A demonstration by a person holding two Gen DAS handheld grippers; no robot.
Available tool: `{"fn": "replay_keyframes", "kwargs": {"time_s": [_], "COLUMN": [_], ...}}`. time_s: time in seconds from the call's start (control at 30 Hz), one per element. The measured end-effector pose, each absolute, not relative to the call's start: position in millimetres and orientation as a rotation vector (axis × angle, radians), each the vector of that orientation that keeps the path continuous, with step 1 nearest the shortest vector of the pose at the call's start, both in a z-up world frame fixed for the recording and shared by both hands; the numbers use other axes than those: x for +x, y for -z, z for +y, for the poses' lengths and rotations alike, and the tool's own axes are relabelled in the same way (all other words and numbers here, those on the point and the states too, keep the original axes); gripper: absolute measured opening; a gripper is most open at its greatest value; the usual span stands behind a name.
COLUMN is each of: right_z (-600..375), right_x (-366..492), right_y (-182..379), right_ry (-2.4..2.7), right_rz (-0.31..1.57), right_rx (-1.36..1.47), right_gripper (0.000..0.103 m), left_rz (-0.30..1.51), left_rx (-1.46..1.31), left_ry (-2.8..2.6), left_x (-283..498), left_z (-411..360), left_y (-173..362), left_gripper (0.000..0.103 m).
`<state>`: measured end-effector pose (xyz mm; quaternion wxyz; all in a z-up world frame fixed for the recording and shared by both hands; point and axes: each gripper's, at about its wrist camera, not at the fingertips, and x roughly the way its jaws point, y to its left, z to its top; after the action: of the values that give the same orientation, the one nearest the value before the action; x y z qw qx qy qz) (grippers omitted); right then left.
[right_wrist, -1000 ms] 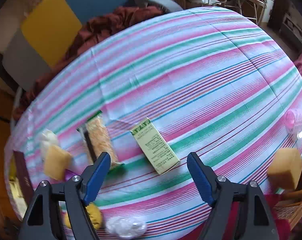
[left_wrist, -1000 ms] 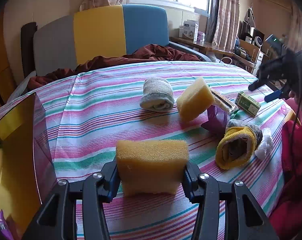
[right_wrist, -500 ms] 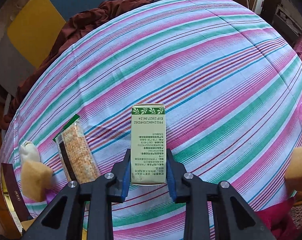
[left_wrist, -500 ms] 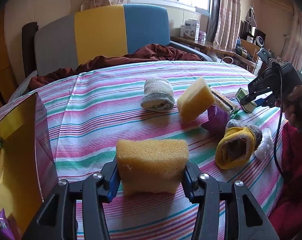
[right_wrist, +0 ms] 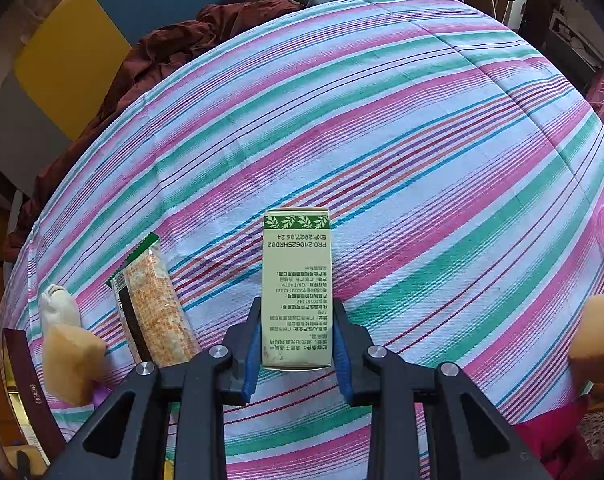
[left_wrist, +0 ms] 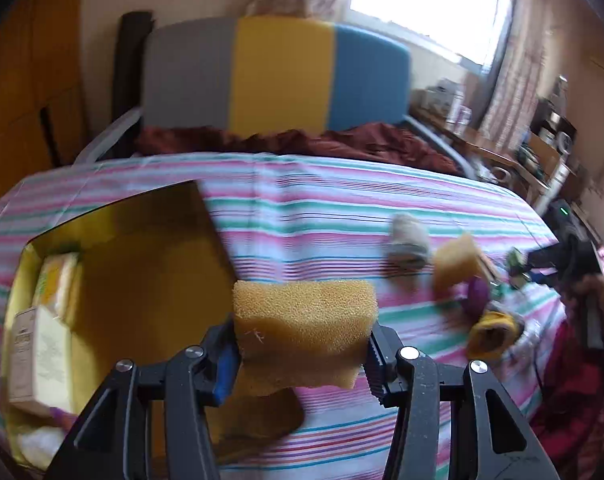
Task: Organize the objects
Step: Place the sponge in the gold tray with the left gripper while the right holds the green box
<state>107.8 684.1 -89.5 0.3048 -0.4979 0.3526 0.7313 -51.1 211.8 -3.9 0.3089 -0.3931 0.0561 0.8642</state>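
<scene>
My left gripper (left_wrist: 302,356) is shut on a yellow sponge (left_wrist: 304,330), held above the striped cloth beside an open gold-lined box (left_wrist: 142,280) at the left. The box holds a white carton (left_wrist: 38,356) and other packets. My right gripper (right_wrist: 297,346) is shut on a pale green carton (right_wrist: 297,288) that lies on the striped tablecloth (right_wrist: 382,140). A biscuit packet (right_wrist: 154,304) lies just left of it. In the left wrist view the right gripper (left_wrist: 542,268) shows small at the far right, with a hand behind it.
A second sponge (left_wrist: 458,264), a rolled grey sock (left_wrist: 408,238), a yellow sock roll (left_wrist: 490,332) and a purple packet (left_wrist: 478,296) lie on the right of the cloth. A striped chair (left_wrist: 278,76) with a dark red cloth (left_wrist: 342,142) stands behind the table.
The left gripper has swung left and risen with the sponge, bringing the open box into view. The right gripper came down and shut on the green carton.
</scene>
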Motion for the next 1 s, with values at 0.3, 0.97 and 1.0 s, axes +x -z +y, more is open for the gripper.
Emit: {"fn": "replay_keyframes", "kwargs": {"time_s": [0.3,0.97,1.0], "right_z": [689,701,702], "right_x": [113,126,126], "right_y": [91,88,88], "right_ry": [-1.932,-1.928,-1.928], "right_rz": [0.925,0.884,0.880], "right_rx": [-1.321,-1.329,-1.330], "right_gripper": [0.030,0.030,0.030], "left_rz": [-0.020,-0.232,-0.227], "left_rx": [-1.276,-1.511,-1.495], "left_ry": [-2.507,-2.543,-2.558], "left_x": [-171,-269,-265], "left_z": [93,74,71], "left_y": [1,46,42], "left_gripper": [0.053,0.081,0.081]}}
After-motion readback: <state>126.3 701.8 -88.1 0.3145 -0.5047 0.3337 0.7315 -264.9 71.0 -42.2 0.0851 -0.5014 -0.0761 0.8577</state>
